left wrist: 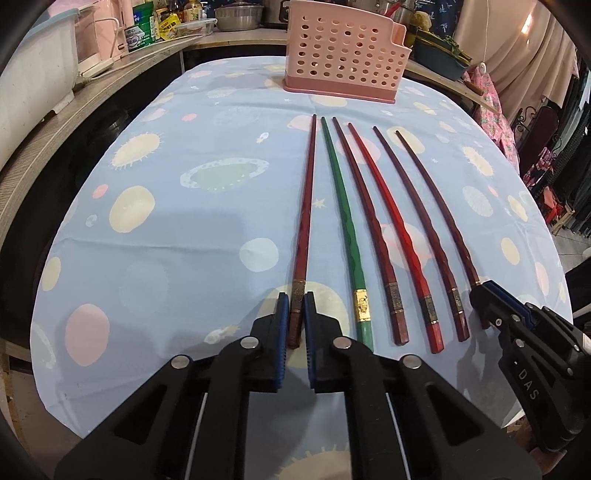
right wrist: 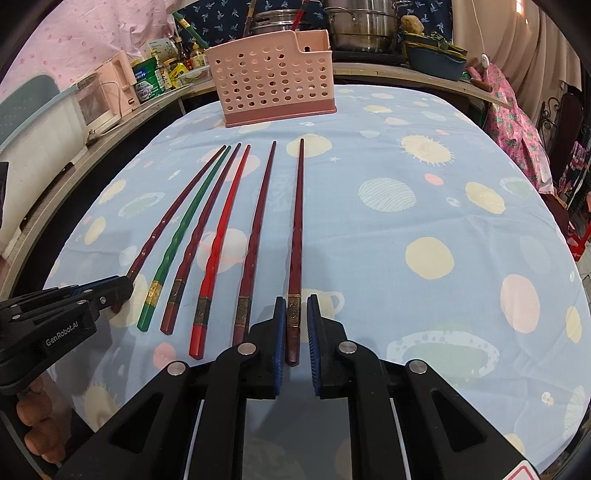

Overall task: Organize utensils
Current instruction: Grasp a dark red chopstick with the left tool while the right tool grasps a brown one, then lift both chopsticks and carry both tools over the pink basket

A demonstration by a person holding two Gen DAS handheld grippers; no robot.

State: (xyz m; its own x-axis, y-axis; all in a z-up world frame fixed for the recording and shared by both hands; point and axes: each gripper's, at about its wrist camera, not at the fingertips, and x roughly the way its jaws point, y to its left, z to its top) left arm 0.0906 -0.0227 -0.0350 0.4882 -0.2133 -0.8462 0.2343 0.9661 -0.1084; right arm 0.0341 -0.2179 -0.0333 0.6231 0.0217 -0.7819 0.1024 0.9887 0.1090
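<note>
Several chopsticks lie side by side on the blue patterned tablecloth (left wrist: 177, 251), tips toward a pink perforated utensil basket (left wrist: 340, 55) (right wrist: 273, 85) at the far edge. My left gripper (left wrist: 296, 314) (right wrist: 120, 290) is shut on the thick end of the leftmost dark red chopstick (left wrist: 306, 192) (right wrist: 177, 206). My right gripper (right wrist: 295, 317) (left wrist: 480, 299) is shut on the thick end of the rightmost dark red chopstick (right wrist: 297, 221) (left wrist: 436, 199). Between them lie a green chopstick (left wrist: 340, 199) (right wrist: 184, 221), a bright red one (left wrist: 384, 206) (right wrist: 225, 221) and two dark red ones. All rest flat on the cloth.
A wooden counter (left wrist: 44, 147) curves around the table's left and back, carrying jars (left wrist: 142, 26), a pink appliance (right wrist: 118, 85), metal pots (right wrist: 358, 26) and a blue basin (right wrist: 436, 64). Clothes hang at the right (left wrist: 569, 155). A person's fingers (right wrist: 37, 424) show at the lower left.
</note>
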